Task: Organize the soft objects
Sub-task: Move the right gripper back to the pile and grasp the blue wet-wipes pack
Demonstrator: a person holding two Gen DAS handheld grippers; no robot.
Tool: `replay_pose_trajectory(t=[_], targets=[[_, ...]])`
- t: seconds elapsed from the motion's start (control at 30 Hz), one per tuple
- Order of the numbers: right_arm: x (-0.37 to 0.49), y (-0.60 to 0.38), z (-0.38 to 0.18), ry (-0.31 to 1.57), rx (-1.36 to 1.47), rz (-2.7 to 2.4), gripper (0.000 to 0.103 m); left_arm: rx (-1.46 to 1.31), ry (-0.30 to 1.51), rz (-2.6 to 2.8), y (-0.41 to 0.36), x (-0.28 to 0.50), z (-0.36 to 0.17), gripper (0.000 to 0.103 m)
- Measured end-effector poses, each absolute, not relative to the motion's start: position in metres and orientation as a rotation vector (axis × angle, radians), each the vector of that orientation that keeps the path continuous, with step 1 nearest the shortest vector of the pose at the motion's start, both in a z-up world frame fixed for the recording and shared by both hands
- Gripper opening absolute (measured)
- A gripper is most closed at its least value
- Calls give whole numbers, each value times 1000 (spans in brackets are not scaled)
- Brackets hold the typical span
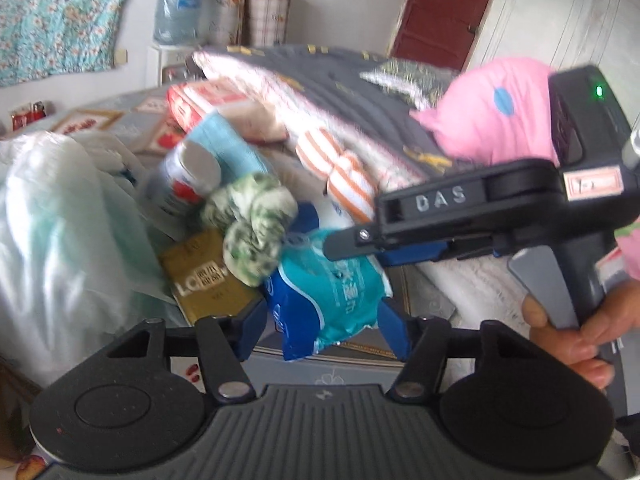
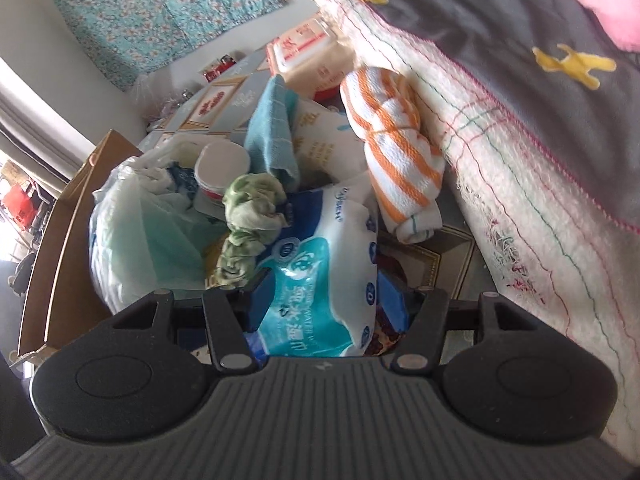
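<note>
Both grippers pinch one wipes pack (image 1: 324, 292). The left gripper (image 1: 320, 320) squeezes its sides, and the right gripper (image 2: 320, 300) does too. The pack is at 6 o'clock in the pile, just under the green cloth (image 1: 252, 232). It is soft and slippery, so it could slide out or knock the cloth off. The plastic bag (image 2: 140, 232) at 9 o'clock holds things I cannot make out.

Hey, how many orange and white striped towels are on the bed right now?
1. The orange-striped towel, rolled and twisted, lies against the folded quilt, just behind the blue wipes pack. Others may be buried in the pile.
</note>
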State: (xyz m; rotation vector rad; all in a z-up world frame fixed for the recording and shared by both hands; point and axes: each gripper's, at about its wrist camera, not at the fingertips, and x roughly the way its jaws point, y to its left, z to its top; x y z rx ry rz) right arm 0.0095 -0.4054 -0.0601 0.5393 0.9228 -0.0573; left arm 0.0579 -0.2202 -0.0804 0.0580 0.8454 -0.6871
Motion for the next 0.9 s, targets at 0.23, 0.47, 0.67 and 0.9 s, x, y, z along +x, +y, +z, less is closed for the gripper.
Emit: replay_pose_trajectory(t=[0.23, 0.47, 0.67, 0.9], targets=[[19, -401, -71, 946, 520, -31, 46, 50, 916, -673, -234, 69, -95, 61], [14, -404, -74, 960, 533, -32, 41, 52, 938, -725, -240, 65, -93, 65], [-5, -406, -76, 985, 560, -32, 41, 81, 967, -806, -239, 49, -91, 67], [-15, -419, -74, 970, 627, -46, 44, 70, 974, -818, -229, 50, -88, 71]])
